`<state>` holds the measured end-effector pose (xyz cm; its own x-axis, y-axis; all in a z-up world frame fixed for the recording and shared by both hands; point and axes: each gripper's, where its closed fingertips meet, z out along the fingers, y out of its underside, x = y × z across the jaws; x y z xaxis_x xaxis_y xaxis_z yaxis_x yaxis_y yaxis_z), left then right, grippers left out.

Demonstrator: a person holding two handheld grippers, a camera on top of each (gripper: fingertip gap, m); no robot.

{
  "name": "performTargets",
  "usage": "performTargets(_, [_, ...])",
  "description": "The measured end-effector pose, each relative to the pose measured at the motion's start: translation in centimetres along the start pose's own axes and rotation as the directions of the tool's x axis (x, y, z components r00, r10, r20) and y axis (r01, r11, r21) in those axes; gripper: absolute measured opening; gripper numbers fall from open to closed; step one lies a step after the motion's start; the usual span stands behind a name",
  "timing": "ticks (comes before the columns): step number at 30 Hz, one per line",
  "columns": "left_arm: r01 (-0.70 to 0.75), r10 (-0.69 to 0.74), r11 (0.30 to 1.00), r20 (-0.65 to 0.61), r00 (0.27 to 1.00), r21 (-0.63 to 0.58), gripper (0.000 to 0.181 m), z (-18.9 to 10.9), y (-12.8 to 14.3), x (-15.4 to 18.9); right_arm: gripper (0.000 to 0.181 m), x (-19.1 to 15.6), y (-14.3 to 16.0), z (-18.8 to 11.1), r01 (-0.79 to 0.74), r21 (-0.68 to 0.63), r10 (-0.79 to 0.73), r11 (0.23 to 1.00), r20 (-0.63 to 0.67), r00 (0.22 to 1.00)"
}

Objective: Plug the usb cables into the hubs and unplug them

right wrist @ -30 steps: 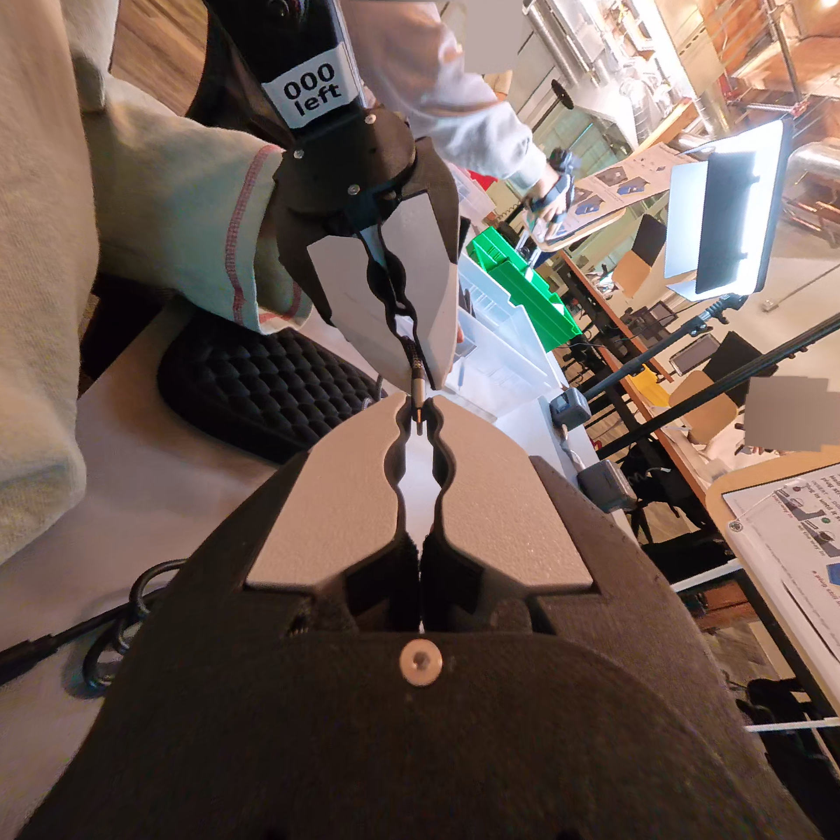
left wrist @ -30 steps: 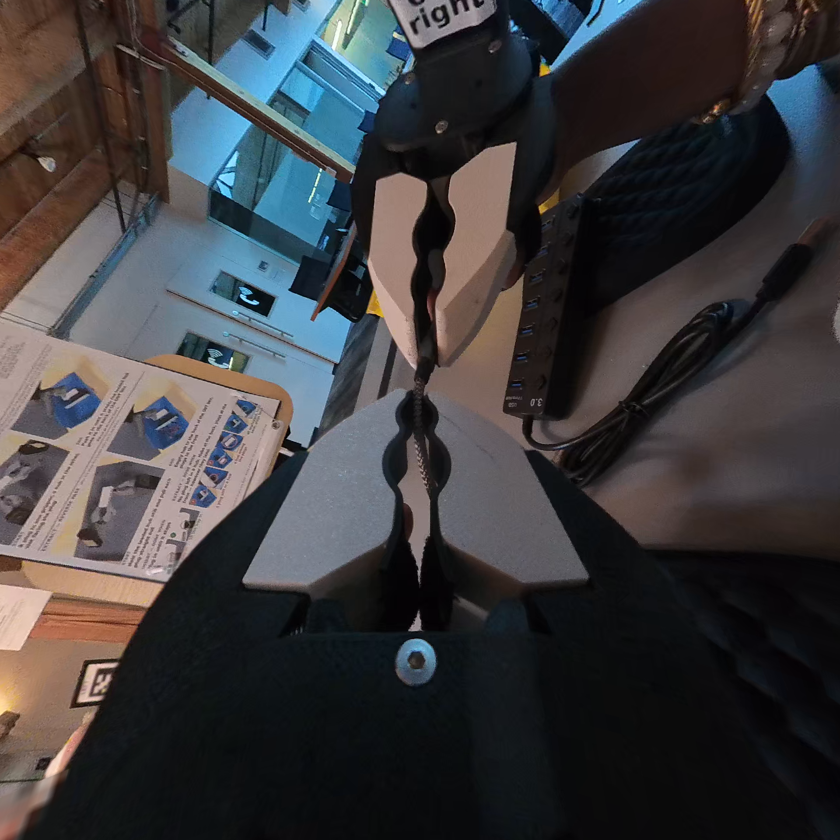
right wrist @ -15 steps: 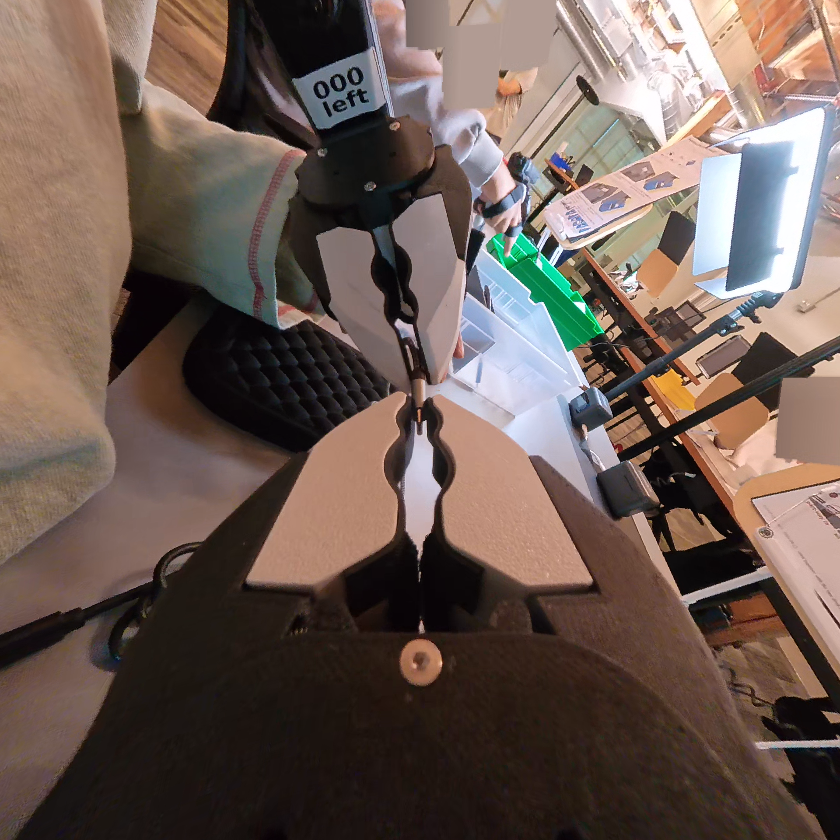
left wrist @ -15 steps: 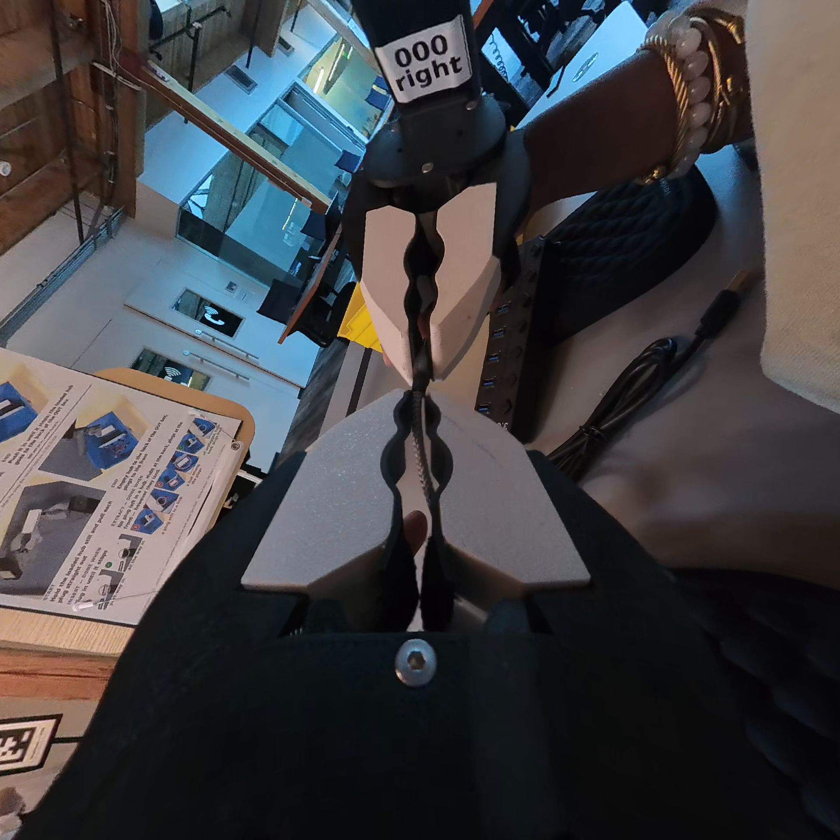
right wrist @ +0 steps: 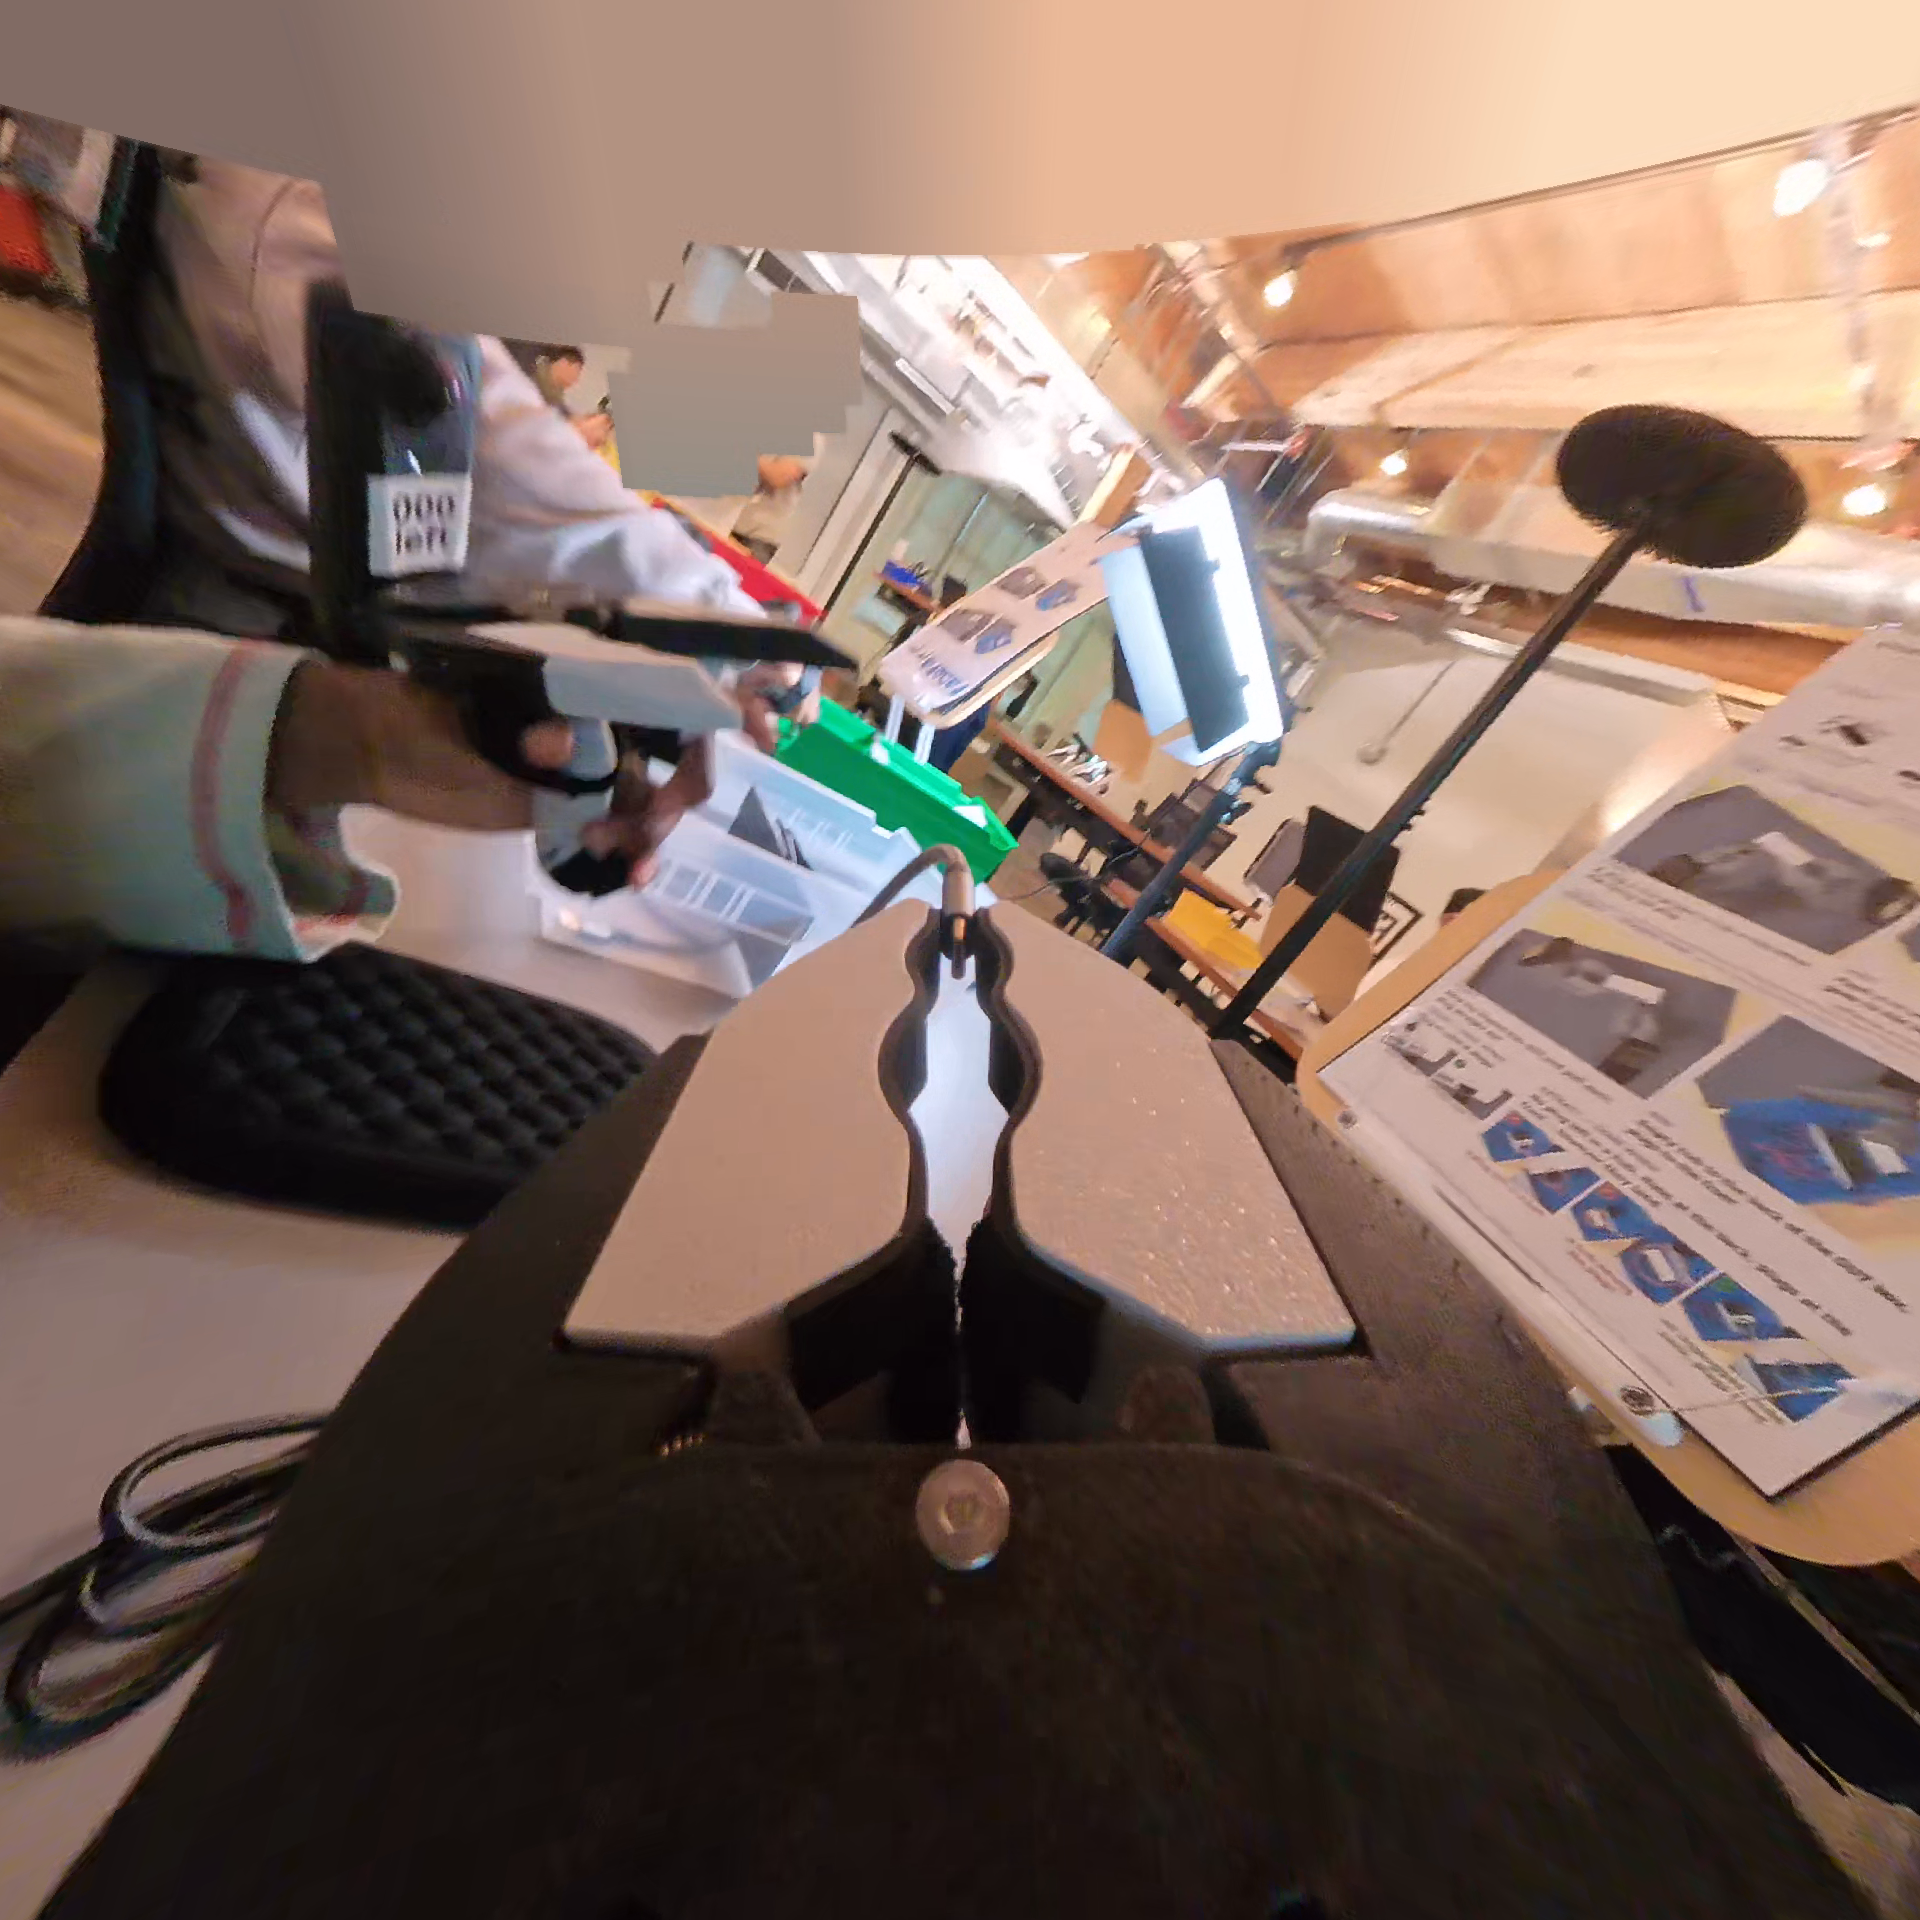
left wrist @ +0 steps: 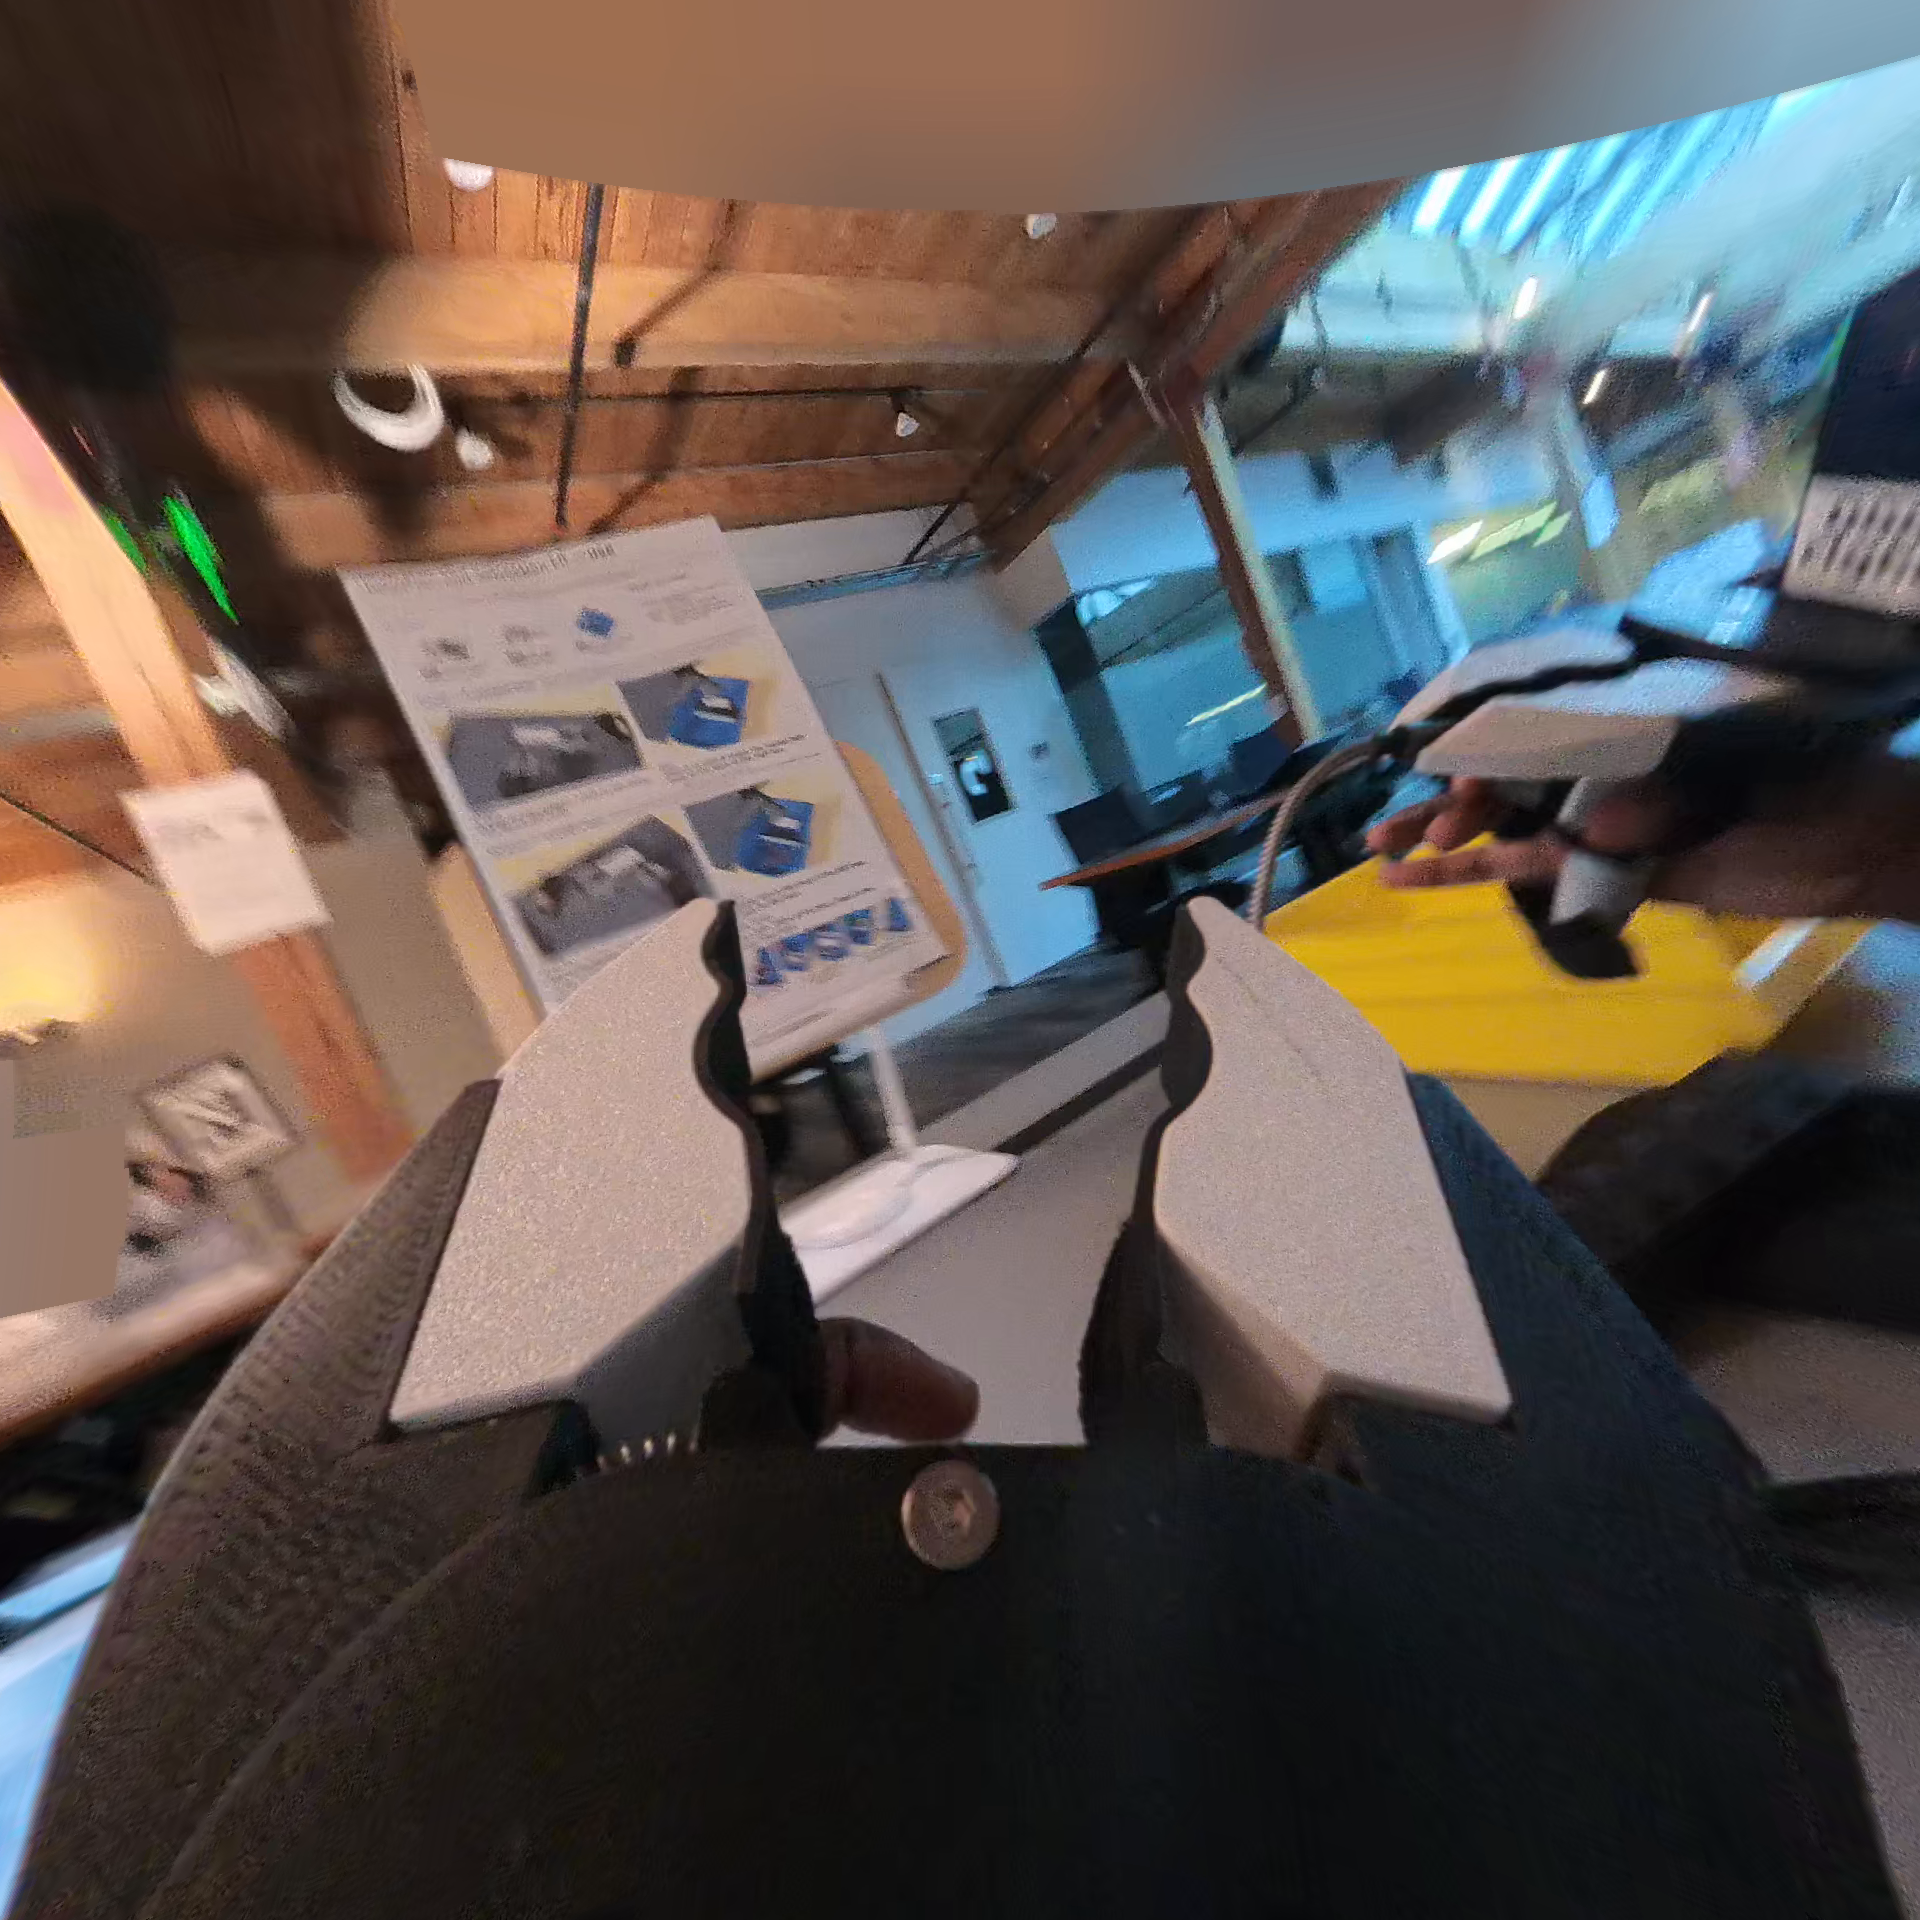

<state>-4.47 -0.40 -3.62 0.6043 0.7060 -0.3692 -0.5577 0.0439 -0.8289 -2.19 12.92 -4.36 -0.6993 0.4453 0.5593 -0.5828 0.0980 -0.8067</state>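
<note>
Released since before: left grey-fingered gripper (left wrist: 951,935) now gapes empty; right grey-fingered gripper (right wrist: 956,925) still pinches the braided grey USB cable (right wrist: 914,868). Black quilted pad (right wrist: 353,1081) beside; nothing obstructs.

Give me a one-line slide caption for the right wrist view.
Right gripper pinches a braided cable by its tip, while the open left gripper hangs beside it.

The braided cable (left wrist: 1280,831) drops out of sight behind the left gripper's (left wrist: 956,930) right finger; its far end stays hidden.
</note>
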Motion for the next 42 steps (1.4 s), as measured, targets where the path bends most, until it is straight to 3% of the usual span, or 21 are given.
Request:
performTargets(3, [0.314,-0.319,0.948,-0.147,0.936,-0.062,0.077,0.8,1.8,2.2,0.006,0.8,-1.2,-0.2,-0.031,0.066,0.034,0.997,-0.049,0.998])
performTargets(5, [0.393,-0.412,0.911,-0.217,0.885,-0.127,0.077,1.2,3.4,4.3,0.006,1.0,-1.9,-0.2,-0.056,0.107,0.062,0.993,-0.061,0.996])
performTargets(10, [0.213,-0.292,0.944,-0.337,0.895,-0.251,0.069,2.3,7.0,8.5,0.006,0.2,-3.0,0.5,-0.088,0.154,0.089,0.984,-0.003,0.996])
performTargets(11, [0.150,-0.252,0.948,-0.373,0.893,-0.281,0.060,2.4,7.7,9.1,0.006,0.0,-3.1,0.8,-0.090,0.158,0.089,0.983,0.013,0.996])
performTargets(13, [0.024,-0.170,0.939,-0.400,0.901,-0.343,0.014,2.7,9.2,9.2,0.006,-0.3,-3.1,1.3,-0.095,0.158,0.091,0.983,0.032,0.995])
performTargets(16, [0.006,-0.152,0.915,-0.332,0.931,-0.402,0.008,3.3,10.0,7.4,0.006,-0.1,-2.0,2.1,-0.119,0.112,0.119,0.987,0.013,0.993])
performTargets(19, [0.162,-0.240,0.915,-0.175,0.955,-0.369,0.007,3.7,9.2,4.2,0.031,0.1,-0.3,2.3,-0.149,0.064,0.151,0.987,-0.015,0.988])
performTargets(23, [0.336,-0.347,0.899,0.012,0.938,-0.281,0.007,3.3,8.3,0.0,0.048,-1.3,3.5,2.3,-0.195,-0.098,0.195,0.976,-0.008,0.981])
performTargets(25, [0.445,-0.444,0.874,0.052,0.895,-0.193,0.007,3.2,7.1,-1.3,0.051,-2.9,5.4,2.6,-0.225,-0.191,0.235,0.955,0.028,0.972])
performTargets(28, [0.635,-0.632,0.772,0.055,0.773,-0.034,0.007,3.1,5.0,-2.8,0.058,-5.8,7.9,3.3,-0.208,-0.323,0.248,0.923,0.089,0.965])
performTargets(31, [0.749,-0.752,0.657,0.004,0.659,0.079,0.007,2.8,3.3,-3.6,0.053,-6.7,9.0,4.0,-0.119,-0.378,0.163,0.918,0.087,0.983])
performTargets(33, [0.790,-0.794,0.602,-0.021,0.608,0.117,0.007,2.6,2.7,-3.8,0.043,-7.1,8.2,4.4,-0.106,-0.338,0.147,0.935,0.101,0.984])
performTargets(37, [0.810,-0.815,0.568,-0.041,0.578,0.144,0.007,2.0,2.4,-4.0,0.033,-7.1,6.0,4.4,-0.183,-0.218,0.209,0.959,0.106,0.972])
performTargets(42, [0.844,-0.844,0.511,-0.088,0.529,0.162,0.007,1.8,2.0,-3.9,0.021,-7.7,5.3,4.5,-0.239,-0.203,0.266,0.949,0.115,0.957])
